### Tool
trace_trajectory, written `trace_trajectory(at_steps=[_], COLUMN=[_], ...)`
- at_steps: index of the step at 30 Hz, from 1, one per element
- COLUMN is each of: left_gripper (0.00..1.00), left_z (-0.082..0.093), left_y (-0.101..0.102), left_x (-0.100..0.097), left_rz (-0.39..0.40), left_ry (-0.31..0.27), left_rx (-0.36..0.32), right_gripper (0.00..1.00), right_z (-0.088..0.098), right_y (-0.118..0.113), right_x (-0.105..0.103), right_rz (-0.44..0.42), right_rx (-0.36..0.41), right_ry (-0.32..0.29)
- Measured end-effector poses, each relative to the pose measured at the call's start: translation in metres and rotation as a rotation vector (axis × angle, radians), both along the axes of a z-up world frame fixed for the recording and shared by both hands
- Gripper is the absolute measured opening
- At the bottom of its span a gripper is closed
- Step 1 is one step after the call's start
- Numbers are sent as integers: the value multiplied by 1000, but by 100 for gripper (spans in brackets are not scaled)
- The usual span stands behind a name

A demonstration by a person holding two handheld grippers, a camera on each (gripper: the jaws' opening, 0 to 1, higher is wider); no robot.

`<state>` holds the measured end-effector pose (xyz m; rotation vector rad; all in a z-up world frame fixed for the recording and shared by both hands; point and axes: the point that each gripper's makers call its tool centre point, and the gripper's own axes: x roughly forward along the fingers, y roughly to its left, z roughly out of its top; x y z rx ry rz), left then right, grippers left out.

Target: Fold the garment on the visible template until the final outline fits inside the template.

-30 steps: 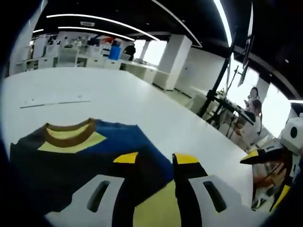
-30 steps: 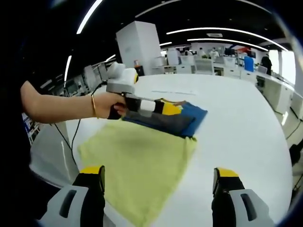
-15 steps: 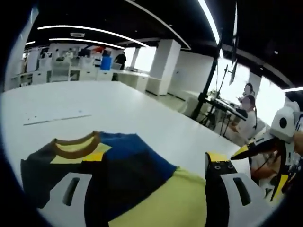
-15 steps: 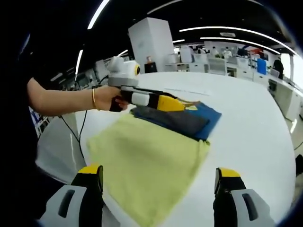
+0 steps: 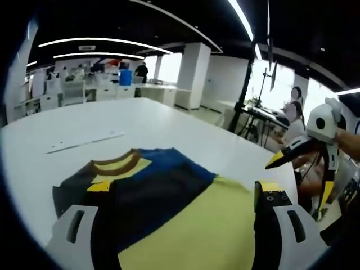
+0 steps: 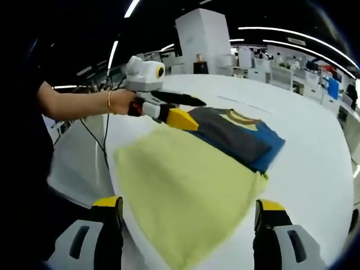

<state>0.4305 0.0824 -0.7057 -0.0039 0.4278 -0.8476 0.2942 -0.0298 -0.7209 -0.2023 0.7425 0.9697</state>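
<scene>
The garment lies flat on the white table (image 5: 169, 121). Its far part is dark grey and blue (image 5: 157, 191) with a brown collar (image 5: 121, 161); a broad yellow-green panel (image 5: 197, 230) lies nearest me. In the right gripper view the dark folded part (image 6: 236, 135) rests at the far end of the yellow-green cloth (image 6: 185, 185). My left gripper (image 5: 184, 188) is open wide above the cloth, holding nothing. The same left gripper (image 6: 198, 115), held in a hand, hovers at the dark part's near-left edge. My right gripper (image 6: 188, 205) is open over the cloth's near edge; that right gripper (image 5: 298, 169) hangs off to the right.
A thin pale strip (image 5: 84, 142) lies on the table beyond the collar. The table edge (image 6: 84, 185) curves close to the cloth's left side, where a cable (image 6: 95, 146) hangs. Desks, a column and seated people stand far off.
My left gripper's jaws have spread from a narrow gap to wide open, and it has drawn back from the dark fold. The right gripper has stayed open. Both views have shifted.
</scene>
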Motion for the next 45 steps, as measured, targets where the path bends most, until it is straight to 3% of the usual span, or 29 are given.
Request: trace_trajectory(at_steps=[9,19,26,28,32,35,40,45], left_gripper=[97,90,82,80,76,70,63,58], left_z=[15,5,-13,-21,-26,-34,-46,-58], left_y=[27,50,65,70,72,78,91,100], left_x=[-24,-69,-105,-115,-136,-148,-164,-181], left_rz=[5,-59,-126,-161,-225,-278,-324,-342], left_ry=[-25,-2,40,43,60,61,46,67], left_rx=[14,62,137,197,217,290,393,439], right_gripper=[91,86,85,83,78,70,64,58], right_z=[-7,-17,-25,-28,-35,-42,-46,-54], right_y=[5,3,-1,-2,-6,-11,-13,-16], right_x=[-12,-27,-39,-42,-46,-48,-50,-54], right_rz=[65,130,177,190,219,242,247,258], right_rx=[-52,-116,-164,-178,-218,-258,-258,-277], right_ry=[20,26,38,38,32,24,27,25])
